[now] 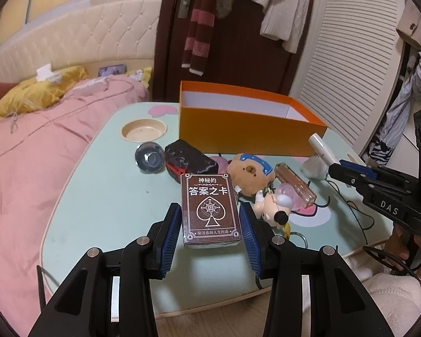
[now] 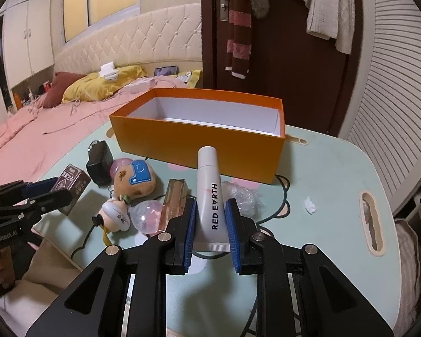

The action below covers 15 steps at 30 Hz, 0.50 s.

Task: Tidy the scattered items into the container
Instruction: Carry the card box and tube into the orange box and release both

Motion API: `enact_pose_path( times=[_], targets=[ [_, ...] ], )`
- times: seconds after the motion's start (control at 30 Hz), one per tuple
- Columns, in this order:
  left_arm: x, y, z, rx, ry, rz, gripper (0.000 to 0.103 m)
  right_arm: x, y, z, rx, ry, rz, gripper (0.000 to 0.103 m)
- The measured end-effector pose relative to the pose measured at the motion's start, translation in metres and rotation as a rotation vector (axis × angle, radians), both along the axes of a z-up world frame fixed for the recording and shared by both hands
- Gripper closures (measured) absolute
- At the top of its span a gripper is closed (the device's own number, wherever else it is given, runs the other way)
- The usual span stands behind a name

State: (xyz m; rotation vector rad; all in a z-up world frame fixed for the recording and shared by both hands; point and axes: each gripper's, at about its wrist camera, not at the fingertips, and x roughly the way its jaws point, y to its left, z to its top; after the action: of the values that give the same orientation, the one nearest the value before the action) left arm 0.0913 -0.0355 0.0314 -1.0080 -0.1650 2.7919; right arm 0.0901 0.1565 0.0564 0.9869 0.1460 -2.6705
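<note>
Cards come first in the left wrist view: the left gripper point(image 1: 210, 221) has its blue-padded jaws pinching a brown card box point(image 1: 210, 210) by its two long sides, with the printed face turned up toward the camera. The box sits above the near part of the pale green tabletop point(image 1: 98, 196). Beyond it lies a cluster of loose things: a glass ball point(image 1: 150, 157), a black box with a red edge point(image 1: 189, 158), a brown plush bear with a blue patch point(image 1: 251, 174), a small white doll point(image 1: 270, 207) and a clear pink bottle point(image 1: 294, 188). The open orange box point(image 1: 249, 129) stands at the far side of the tabletop, white inside, and nothing can be seen in the part of its interior that shows. At the right edge the right gripper point(image 1: 329, 165) carries a white tube point(image 1: 321, 146) pointing toward the orange box. In the right wrist view, the right gripper point(image 2: 210, 224) has its jaws pinching the white tube point(image 2: 210, 188) near its crimped end, the cap aimed at the orange box point(image 2: 196, 140), whose near wall is just behind the cap. A pink transparent ball point(image 2: 146, 216) lies beside the doll point(image 2: 115, 214) and the bear point(image 2: 134, 179), with crumpled clear wrap point(image 2: 242, 196) just right of the tube. At the left edge the left gripper point(image 2: 53, 189) holds the card box point(image 2: 74, 185). A pink bed point(image 2: 42, 123) lies beyond the tabletop point(image 2: 322, 182).
</note>
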Motion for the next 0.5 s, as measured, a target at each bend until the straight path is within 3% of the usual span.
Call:
enact_pose_path(
  times=[0.13,0.5],
  targets=[
    [0.000,0.003,0.005,-0.016,0.032,-0.004,0.062,0.001,-0.002,0.007,-0.024,0.026,0.002,0.080],
    [-0.026,0.000,0.030,0.033,0.105,-0.014,0.062,-0.021,-0.008,0.035,-0.114,0.067,0.002,0.080]
  ],
)
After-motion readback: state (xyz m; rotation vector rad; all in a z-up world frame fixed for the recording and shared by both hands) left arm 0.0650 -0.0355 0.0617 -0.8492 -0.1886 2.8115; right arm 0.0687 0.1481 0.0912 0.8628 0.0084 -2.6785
